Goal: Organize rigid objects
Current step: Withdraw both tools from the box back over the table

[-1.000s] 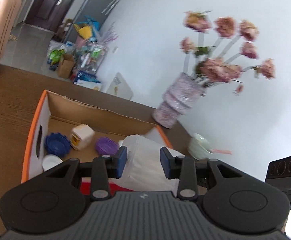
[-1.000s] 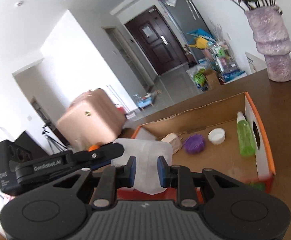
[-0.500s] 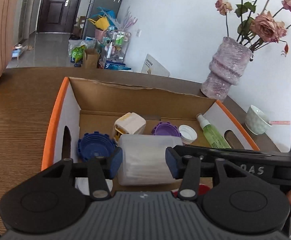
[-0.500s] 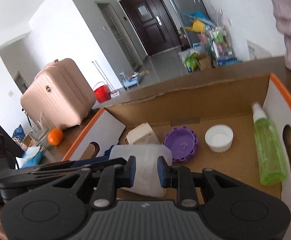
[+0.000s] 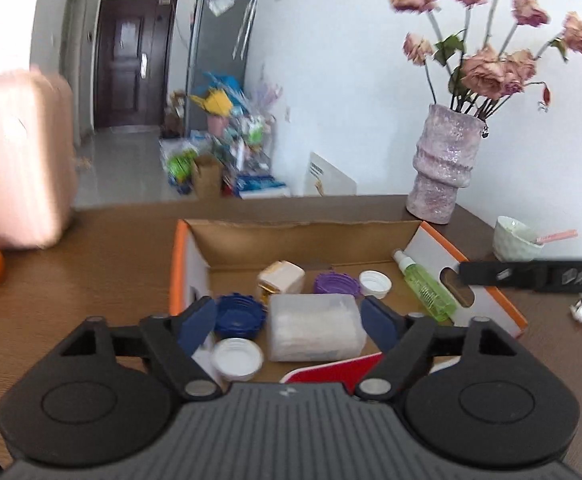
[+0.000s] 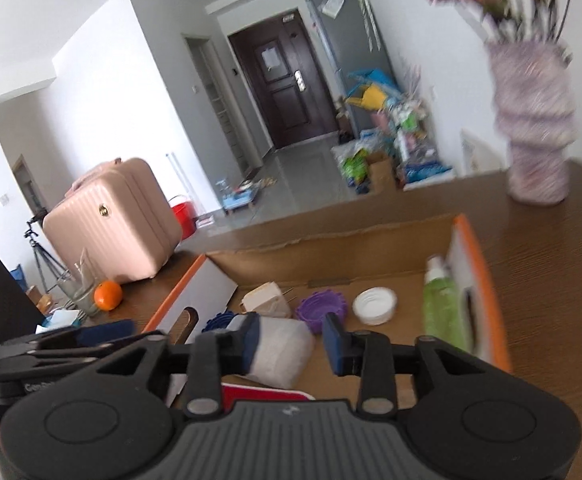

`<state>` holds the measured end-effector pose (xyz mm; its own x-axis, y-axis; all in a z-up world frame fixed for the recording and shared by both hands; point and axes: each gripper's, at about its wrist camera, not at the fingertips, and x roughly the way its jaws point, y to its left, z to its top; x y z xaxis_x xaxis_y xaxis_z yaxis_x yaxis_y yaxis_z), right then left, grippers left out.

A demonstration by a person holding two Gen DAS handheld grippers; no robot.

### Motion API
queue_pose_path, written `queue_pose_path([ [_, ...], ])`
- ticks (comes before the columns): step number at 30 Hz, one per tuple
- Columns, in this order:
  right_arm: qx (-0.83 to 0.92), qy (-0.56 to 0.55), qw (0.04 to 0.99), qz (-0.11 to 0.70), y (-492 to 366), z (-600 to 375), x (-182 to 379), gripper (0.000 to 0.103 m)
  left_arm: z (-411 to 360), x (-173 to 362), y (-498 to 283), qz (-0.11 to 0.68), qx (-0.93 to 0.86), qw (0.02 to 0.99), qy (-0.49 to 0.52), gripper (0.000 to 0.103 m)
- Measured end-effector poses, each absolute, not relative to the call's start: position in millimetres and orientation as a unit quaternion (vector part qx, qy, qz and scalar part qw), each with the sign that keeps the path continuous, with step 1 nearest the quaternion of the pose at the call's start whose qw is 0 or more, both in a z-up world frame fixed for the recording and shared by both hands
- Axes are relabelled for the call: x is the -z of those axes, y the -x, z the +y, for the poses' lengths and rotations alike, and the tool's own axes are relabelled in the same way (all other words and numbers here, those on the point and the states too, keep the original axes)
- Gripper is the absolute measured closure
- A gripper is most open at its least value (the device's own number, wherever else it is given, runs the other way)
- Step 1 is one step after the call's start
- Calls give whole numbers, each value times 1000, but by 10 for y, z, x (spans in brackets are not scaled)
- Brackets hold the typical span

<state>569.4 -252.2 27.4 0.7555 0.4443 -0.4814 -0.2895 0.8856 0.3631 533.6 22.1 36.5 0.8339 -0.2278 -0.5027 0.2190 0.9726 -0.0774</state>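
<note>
- Lower centre of frame: both grippers, left (image 5: 289, 320) and right (image 6: 291, 338), hang with fingers apart, clamped on nothing.
- The translucent white container (image 5: 315, 328) lies in the cardboard box (image 5: 303, 236), apparently just deposited among caps and the green spray bottle (image 5: 425, 288) for tidy storage.

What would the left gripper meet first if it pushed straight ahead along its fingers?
Probably the translucent white rectangular plastic box lying in the orange-edged cardboard box; it sits centred between the open jaws of the left gripper. Depth is hard to judge.
</note>
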Motion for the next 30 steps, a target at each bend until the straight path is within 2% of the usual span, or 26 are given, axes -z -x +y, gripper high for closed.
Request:
queue_pose_path([
  [1,-185,-117,936,277,-5565,-2554,-353,36,222,-418,-5222,257,113,960,-2,16],
  [3,-159,-70,952,253,-5305,-2583,-484,28,242,-514,-4990,242,101,965,-21,4],
  [6,-135,-8,964,228,-4936,-2612,-626,17,307,-676,-4633,220,79,972,-36,2],
  [13,-128,13,972,198,-4257,-2720,-828,9,443,-954,-3923,197,69,978,-30,0],
  [18,-131,13,974,182,-3880,-2712,-898,7,431,-1012,-3517,189,70,979,-41,0],
  [23,-137,8,977,166,-3487,-2717,-903,5,421,-894,-3225,206,72,976,-24,0],
  [30,-133,11,974,182,-2980,-2675,-629,4,408,-679,-2712,213,71,974,-8,0],
])
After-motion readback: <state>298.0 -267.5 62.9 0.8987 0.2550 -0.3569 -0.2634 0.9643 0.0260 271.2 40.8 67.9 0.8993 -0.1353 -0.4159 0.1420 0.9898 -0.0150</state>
